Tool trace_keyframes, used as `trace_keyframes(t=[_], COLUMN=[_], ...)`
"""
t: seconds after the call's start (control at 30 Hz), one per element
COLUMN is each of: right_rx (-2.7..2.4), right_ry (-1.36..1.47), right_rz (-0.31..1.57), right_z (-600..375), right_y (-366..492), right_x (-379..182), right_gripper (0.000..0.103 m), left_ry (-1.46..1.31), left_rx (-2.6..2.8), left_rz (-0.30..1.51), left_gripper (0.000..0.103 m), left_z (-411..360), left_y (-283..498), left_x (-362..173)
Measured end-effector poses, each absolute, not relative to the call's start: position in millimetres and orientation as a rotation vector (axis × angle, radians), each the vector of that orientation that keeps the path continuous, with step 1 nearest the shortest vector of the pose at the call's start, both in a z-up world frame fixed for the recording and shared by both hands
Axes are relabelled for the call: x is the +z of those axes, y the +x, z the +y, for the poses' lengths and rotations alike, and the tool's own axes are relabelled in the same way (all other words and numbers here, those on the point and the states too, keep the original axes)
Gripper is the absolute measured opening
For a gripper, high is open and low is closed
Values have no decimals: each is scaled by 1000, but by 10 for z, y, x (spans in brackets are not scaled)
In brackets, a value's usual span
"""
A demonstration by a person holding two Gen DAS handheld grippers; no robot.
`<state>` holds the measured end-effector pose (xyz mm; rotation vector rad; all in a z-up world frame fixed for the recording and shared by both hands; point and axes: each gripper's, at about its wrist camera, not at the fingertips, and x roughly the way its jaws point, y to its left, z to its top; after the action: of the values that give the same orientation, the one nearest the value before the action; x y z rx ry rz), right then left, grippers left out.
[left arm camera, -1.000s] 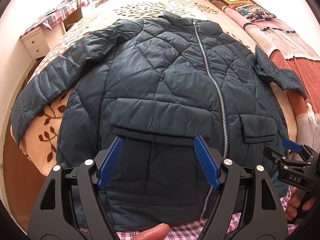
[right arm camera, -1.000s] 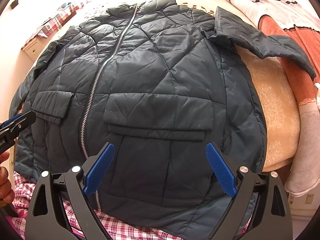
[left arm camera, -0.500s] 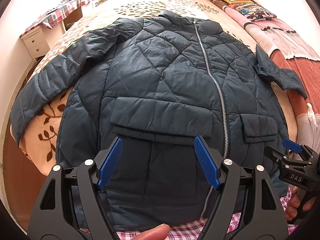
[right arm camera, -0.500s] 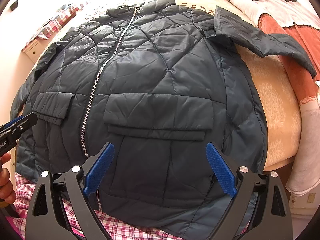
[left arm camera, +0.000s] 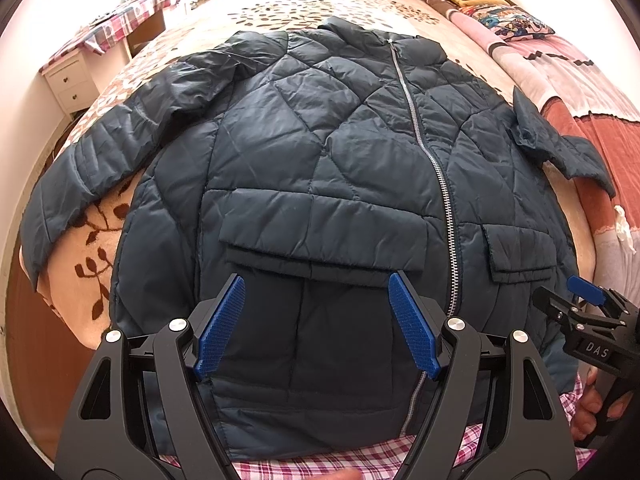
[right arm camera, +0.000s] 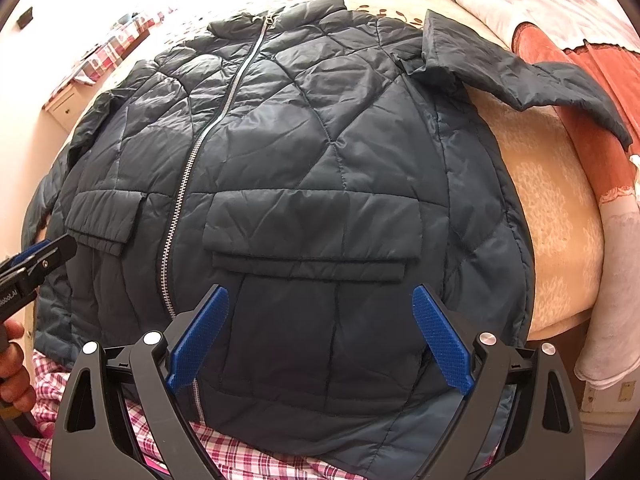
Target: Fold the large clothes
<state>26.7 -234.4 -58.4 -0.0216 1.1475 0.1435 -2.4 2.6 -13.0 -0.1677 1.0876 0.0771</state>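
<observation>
A dark teal quilted jacket [left arm camera: 320, 168] lies face up on the bed, zipped, collar away from me; it also shows in the right wrist view [right arm camera: 304, 160]. Its left sleeve [left arm camera: 112, 152] runs out to the bed's left edge. Its right sleeve [right arm camera: 520, 76] lies spread to the right. My left gripper [left arm camera: 316, 304] is open and empty, above the hem below the left pocket flap [left arm camera: 320, 236]. My right gripper [right arm camera: 320, 320] is open and empty above the hem below the right pocket flap [right arm camera: 312, 236]. Each gripper shows at the other view's edge, the right one [left arm camera: 580, 312] and the left one [right arm camera: 40, 260].
The bed has a beige leaf-print blanket [left arm camera: 320, 4] and pink and red bedding [left arm camera: 580, 92] on the right. A white nightstand [left arm camera: 72, 80] and a table with a checked cloth [left arm camera: 120, 16] stand at the left. A plaid cloth [right arm camera: 240, 456] lies under the hem.
Both grippers have drifted slightly; the jacket sits a little differently in view. Both stay open and nothing was taken hold of.
</observation>
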Motion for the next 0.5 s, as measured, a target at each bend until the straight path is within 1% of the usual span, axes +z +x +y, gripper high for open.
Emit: trace_keyframes(t=[0.5], right_rx=[145], right_ry=[49], right_rz=[1151], right_z=[-2472], right_y=[299], right_x=[-602], right_gripper=[91], left_ry=[-138], left_rx=[62], left_rz=[1105], left_gripper=[74], left_z=[-47], left_y=[15], left_x=[-138])
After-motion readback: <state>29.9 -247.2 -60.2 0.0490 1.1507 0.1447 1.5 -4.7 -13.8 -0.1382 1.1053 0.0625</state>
